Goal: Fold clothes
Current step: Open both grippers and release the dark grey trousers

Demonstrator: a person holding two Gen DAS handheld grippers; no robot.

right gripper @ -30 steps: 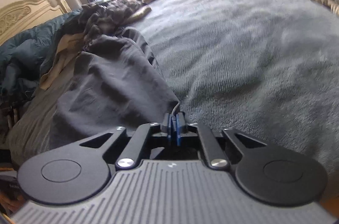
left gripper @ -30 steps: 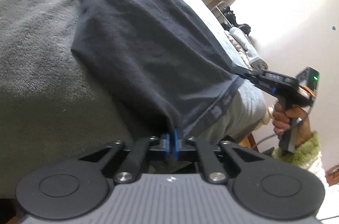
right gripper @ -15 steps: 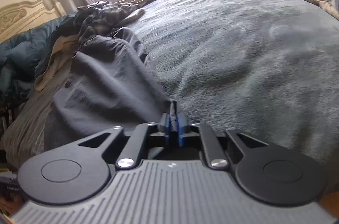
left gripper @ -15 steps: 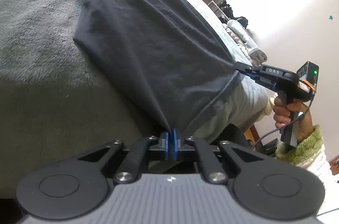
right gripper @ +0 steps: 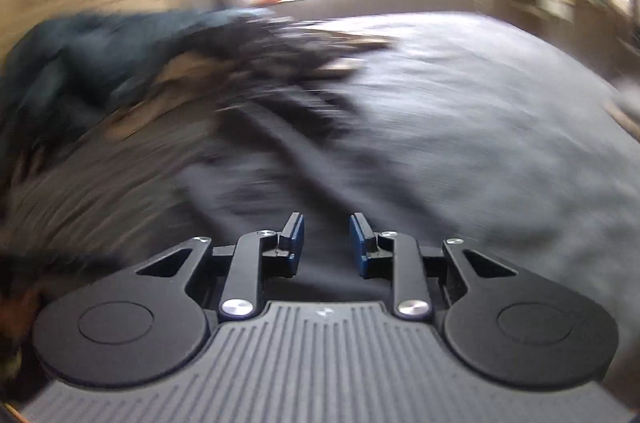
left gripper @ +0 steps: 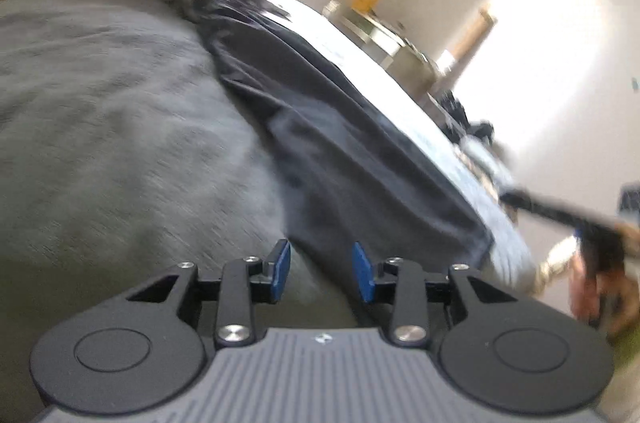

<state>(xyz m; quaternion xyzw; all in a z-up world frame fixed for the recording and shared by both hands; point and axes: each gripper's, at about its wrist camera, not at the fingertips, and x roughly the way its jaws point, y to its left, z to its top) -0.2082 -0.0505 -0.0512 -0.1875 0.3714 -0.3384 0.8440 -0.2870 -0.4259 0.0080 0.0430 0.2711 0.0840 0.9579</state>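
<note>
Both the left gripper (left gripper: pixel 322 269) and the right gripper (right gripper: pixel 326 243) gape empty over a dark garment (left gripper: pixel 340 143) lying on the bed (left gripper: pixel 100 123); next, probably, regrasping for another fold.

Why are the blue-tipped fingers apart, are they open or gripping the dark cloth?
Open. The left gripper and right gripper both show a clear gap between their fingers, with the dark navy cloth garment lying loose on the grey fleece blanket.
</note>
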